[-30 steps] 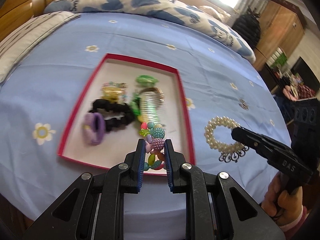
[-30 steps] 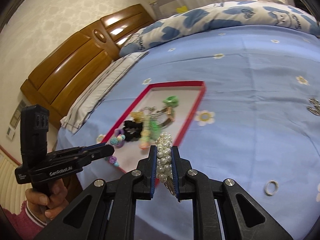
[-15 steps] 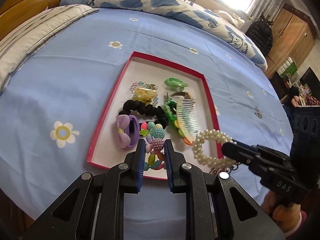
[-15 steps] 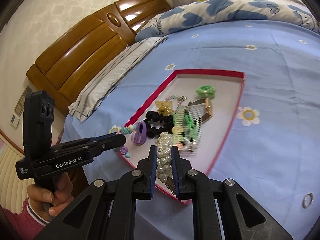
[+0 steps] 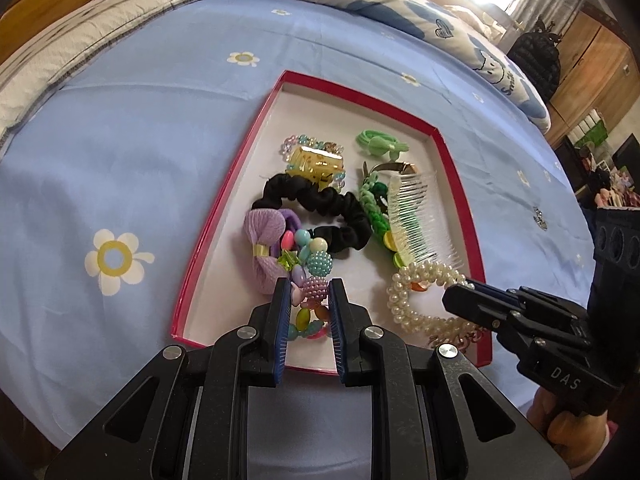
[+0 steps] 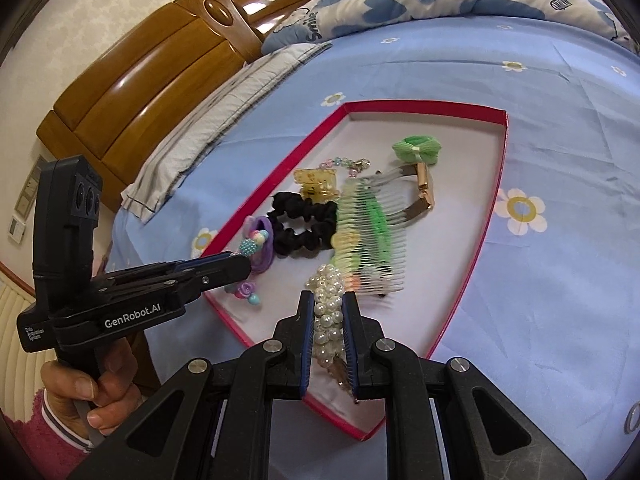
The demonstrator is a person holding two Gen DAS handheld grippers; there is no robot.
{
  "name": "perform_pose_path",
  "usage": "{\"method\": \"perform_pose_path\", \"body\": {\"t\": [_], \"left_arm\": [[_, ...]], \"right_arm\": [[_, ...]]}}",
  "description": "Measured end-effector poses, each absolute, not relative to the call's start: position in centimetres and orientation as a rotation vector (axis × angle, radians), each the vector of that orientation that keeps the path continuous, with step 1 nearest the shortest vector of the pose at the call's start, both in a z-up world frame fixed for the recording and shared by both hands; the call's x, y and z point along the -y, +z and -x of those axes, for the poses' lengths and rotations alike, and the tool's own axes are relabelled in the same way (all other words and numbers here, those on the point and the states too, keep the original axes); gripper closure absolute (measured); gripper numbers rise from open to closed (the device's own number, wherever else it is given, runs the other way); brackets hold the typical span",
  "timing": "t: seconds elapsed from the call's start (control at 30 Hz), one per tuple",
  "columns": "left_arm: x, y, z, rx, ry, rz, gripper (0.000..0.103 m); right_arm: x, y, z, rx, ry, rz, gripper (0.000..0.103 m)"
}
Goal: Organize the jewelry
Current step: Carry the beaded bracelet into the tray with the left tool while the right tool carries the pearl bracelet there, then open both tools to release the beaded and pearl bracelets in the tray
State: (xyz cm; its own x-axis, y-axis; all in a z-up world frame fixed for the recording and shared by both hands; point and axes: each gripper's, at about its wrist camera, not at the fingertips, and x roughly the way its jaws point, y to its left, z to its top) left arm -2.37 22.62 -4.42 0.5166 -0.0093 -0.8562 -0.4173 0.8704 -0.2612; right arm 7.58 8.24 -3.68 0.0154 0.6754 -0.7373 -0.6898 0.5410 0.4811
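pearl-bead bracelet and multicoloured bead bracelet over red-rimmed shallow tray.
right gripper clamps pearls; left gripper clamps coloured beads.

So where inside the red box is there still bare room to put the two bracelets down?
Free: the far end of the red box, beyond the green hair tie; the strip along its left wall beside the purple scrunchie; the near floor under the pearl bracelet. Crowded: the middle, around the black scrunchie and clear comb.
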Motion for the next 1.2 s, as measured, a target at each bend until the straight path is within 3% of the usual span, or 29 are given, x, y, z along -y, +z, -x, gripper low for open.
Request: {"method": "perform_pose_path", "body": {"t": [0.73,0.97,1.13,1.2], "left_arm": [[-22.8,-5.4,1.8,-1.048,0.272,0.484,0.085],[-22.8,-5.0,1.9,-1.041,0.282,0.481,0.068],[-22.6,-4.6,2.1,-1.033,0.284,0.469,0.065],[-22.6,-4.3,2.3,-1.026,0.286,0.470,0.056]], "right_arm": [[-8.3,-5.0,-8.2,-1.169,1.034,0.067,0.085],[-8.0,-4.9,-8.4,-1.173,1.031,0.054,0.082],[-7.6,-4.6,-8.6,-1.165,1.032,0.032,0.065],[-7.3,-4.4,-8.6,-1.159,1.031,0.024,0.063]]}}
